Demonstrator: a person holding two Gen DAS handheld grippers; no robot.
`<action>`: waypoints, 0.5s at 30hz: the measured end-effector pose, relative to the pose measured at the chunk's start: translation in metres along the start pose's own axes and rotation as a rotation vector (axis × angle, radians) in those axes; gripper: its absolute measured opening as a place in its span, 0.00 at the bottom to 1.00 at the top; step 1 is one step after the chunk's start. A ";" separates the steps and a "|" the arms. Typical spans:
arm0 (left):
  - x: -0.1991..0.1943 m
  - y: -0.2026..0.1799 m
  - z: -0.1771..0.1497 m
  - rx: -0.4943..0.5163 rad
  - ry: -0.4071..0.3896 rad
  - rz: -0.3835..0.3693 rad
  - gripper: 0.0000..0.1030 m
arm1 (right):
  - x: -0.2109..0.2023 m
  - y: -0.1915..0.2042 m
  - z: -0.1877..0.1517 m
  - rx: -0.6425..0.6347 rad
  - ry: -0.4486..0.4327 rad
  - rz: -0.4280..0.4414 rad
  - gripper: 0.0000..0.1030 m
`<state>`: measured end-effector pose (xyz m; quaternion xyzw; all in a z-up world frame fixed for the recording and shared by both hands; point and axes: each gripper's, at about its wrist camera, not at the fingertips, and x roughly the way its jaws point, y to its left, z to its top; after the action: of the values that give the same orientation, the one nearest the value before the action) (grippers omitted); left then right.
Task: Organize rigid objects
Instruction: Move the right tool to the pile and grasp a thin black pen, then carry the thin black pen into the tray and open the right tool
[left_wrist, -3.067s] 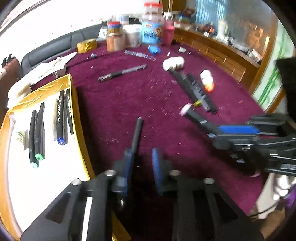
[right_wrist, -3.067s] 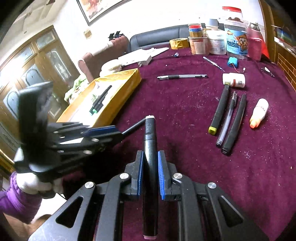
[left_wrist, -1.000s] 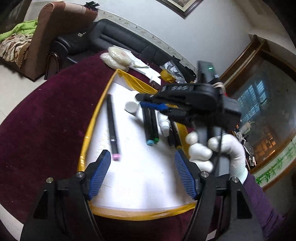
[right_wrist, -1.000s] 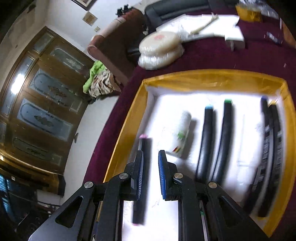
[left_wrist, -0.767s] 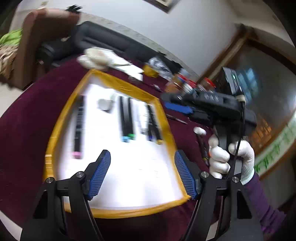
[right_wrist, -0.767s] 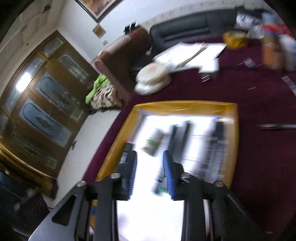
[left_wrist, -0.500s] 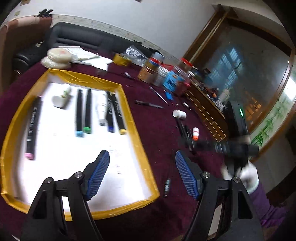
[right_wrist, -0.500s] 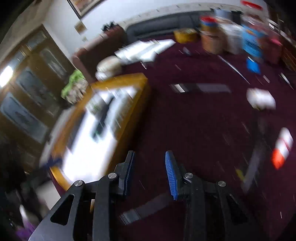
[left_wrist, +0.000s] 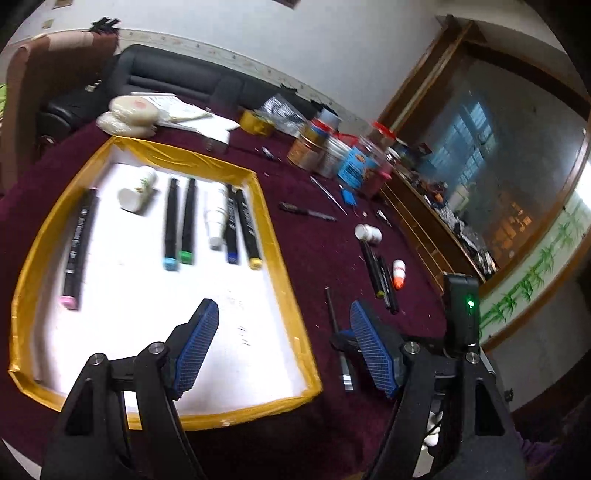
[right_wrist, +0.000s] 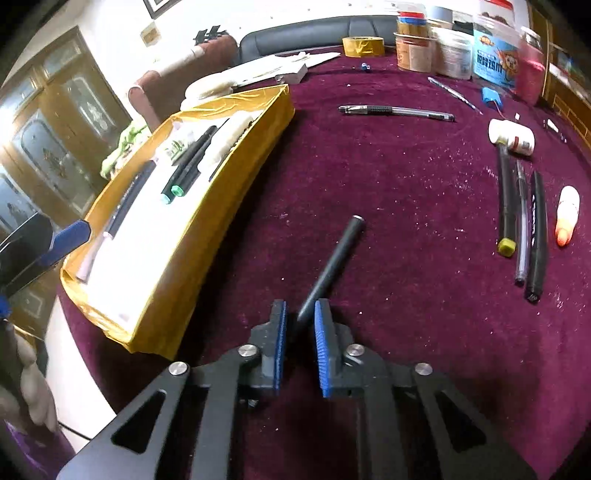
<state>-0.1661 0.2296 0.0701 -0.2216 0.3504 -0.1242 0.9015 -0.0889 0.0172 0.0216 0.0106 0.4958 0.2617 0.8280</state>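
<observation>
Right gripper (right_wrist: 298, 332): jaws narrow, straddling the near end of a black pen (right_wrist: 330, 266) lying on maroon cloth (right_wrist: 406, 184), contact unclear. Left gripper (left_wrist: 284, 347): jaws wide, empty, above yellow-rimmed tray (left_wrist: 280, 266) holding markers (left_wrist: 179, 221).

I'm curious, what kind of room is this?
Probably a home living room: a black sofa stands behind the maroon-clothed table, with wooden doors at the side.

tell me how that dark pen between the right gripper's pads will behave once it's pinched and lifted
The dark pen looks like a slim rigid cylinder, so it should stay stiff. Round and smooth, it could roll on the maroon cloth if nudged. The right gripper straddles only its near end, so it will probably droop or pivot when lifted.
</observation>
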 end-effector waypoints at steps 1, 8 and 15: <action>-0.003 0.004 0.001 -0.009 -0.011 0.005 0.71 | -0.001 -0.003 0.000 0.018 -0.005 0.015 0.07; -0.009 0.035 0.003 -0.087 -0.038 0.011 0.71 | -0.024 -0.015 0.009 0.101 -0.047 0.123 0.07; -0.013 0.052 0.003 -0.125 -0.048 0.009 0.71 | -0.037 0.008 0.037 0.111 -0.095 0.260 0.07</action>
<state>-0.1697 0.2803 0.0541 -0.2789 0.3370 -0.0926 0.8945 -0.0756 0.0162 0.0728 0.1328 0.4644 0.3380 0.8077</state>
